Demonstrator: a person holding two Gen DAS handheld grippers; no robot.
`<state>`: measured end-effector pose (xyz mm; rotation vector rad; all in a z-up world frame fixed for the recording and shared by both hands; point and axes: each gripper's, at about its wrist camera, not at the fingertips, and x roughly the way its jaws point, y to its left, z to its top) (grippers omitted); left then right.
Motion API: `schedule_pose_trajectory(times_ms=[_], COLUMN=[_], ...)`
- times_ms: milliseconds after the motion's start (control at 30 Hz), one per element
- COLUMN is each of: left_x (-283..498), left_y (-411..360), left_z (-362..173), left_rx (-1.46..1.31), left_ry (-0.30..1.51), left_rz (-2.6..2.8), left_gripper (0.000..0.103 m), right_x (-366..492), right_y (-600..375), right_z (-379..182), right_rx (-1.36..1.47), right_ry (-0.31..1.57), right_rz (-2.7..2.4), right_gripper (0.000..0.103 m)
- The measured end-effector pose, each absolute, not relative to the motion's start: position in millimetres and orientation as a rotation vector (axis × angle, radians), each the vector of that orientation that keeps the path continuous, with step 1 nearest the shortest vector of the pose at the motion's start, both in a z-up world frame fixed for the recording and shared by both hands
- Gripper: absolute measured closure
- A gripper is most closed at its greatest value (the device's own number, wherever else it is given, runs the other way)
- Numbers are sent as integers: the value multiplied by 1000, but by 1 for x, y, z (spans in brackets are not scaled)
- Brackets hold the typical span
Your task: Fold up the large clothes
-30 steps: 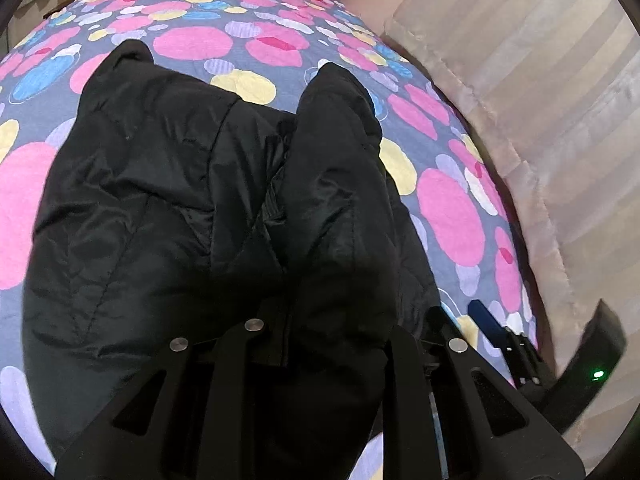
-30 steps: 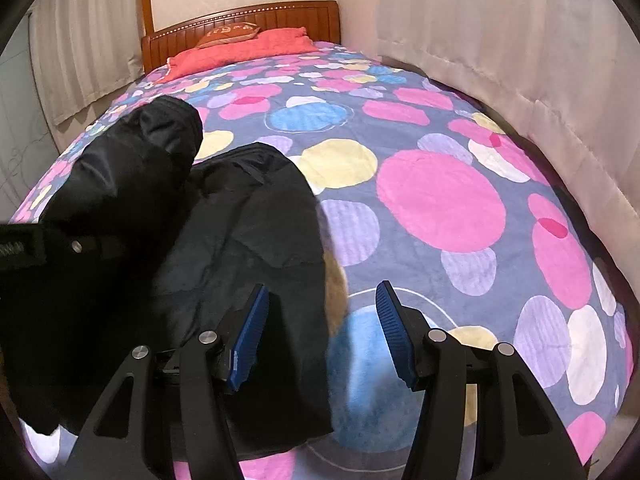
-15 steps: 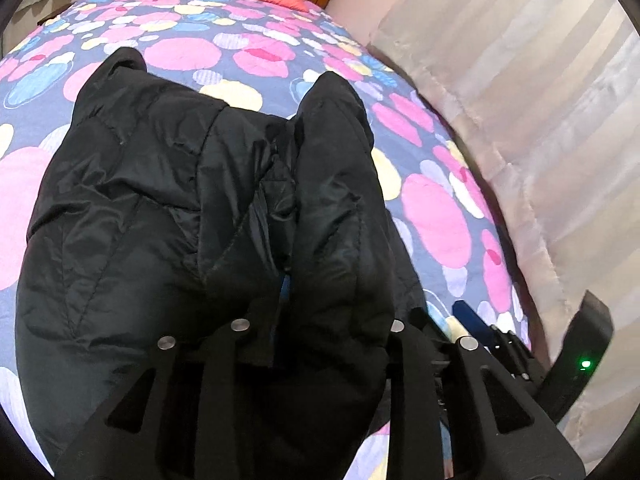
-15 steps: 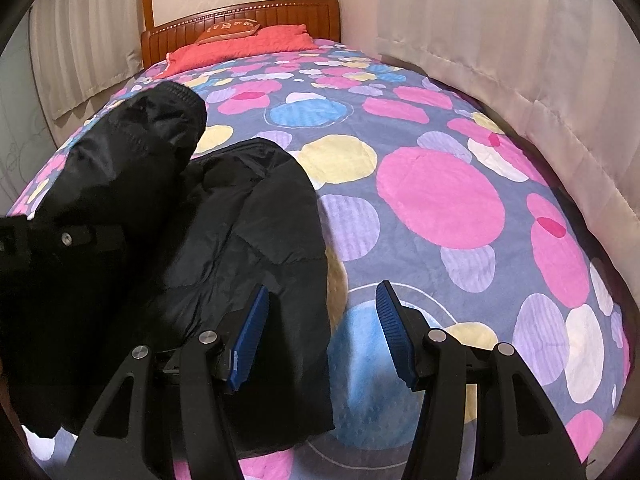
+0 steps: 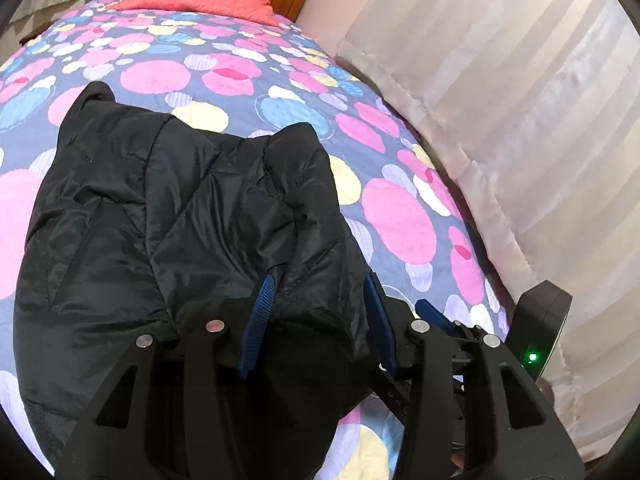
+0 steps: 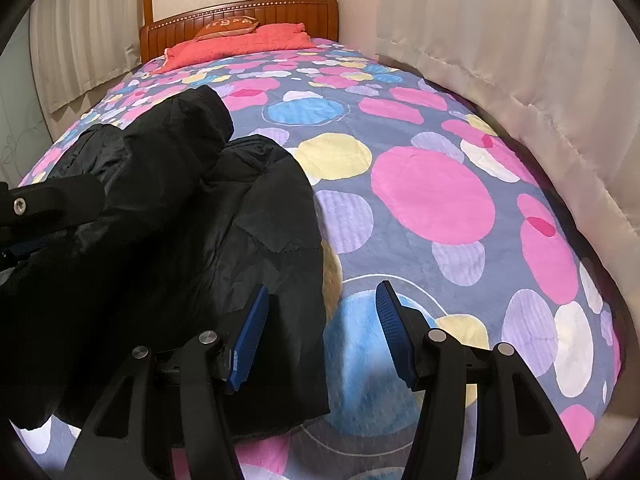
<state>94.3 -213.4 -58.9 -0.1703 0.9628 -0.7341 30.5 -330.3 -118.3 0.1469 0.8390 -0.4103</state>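
A bed covered by a grey-blue blanket printed with large pink, yellow, blue and lilac circles (image 6: 432, 196) fills both views. Pale striped curtains (image 6: 500, 40) hang along its right side. At the far end stand a brown wooden headboard (image 6: 240, 16) and a coral-red pillow (image 6: 240, 46).

A black quilted puffer jacket (image 5: 168, 232) lies on the near left part of the blanket, partly folded, with one padded sleeve (image 5: 304, 200) laid lengthwise over the body along its right edge. The jacket's right edge ends short of the big pink circle.

The left gripper (image 5: 316, 312), black-framed with blue ribbed pads, sits at the near end of that sleeve. Its jaws are opening; the sleeve lies between them, the left pad at the fabric and the right pad just clear of it.

The right gripper (image 6: 322, 328) hovers at the jacket's near right edge. Its jaws stand apart and grip nothing: the left pad is over black fabric, the right pad over a blue circle on the blanket.
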Motion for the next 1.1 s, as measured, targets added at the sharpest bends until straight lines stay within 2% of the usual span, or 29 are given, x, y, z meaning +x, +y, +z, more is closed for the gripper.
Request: schedule_pose_trajectory(times_ms=[667, 1100], left_x=[89, 95], left_y=[-192, -131], left_z=[-50, -45], left_rx=[-167, -179], left_ry=[929, 883], left_rz=[-749, -658], left_gripper=[58, 56], right_x=[31, 42], right_y=[-318, -301], right_z=[-106, -81], right_rx=[115, 93], right_ry=[830, 791], right_rz=[-409, -400], right_gripper=[47, 47])
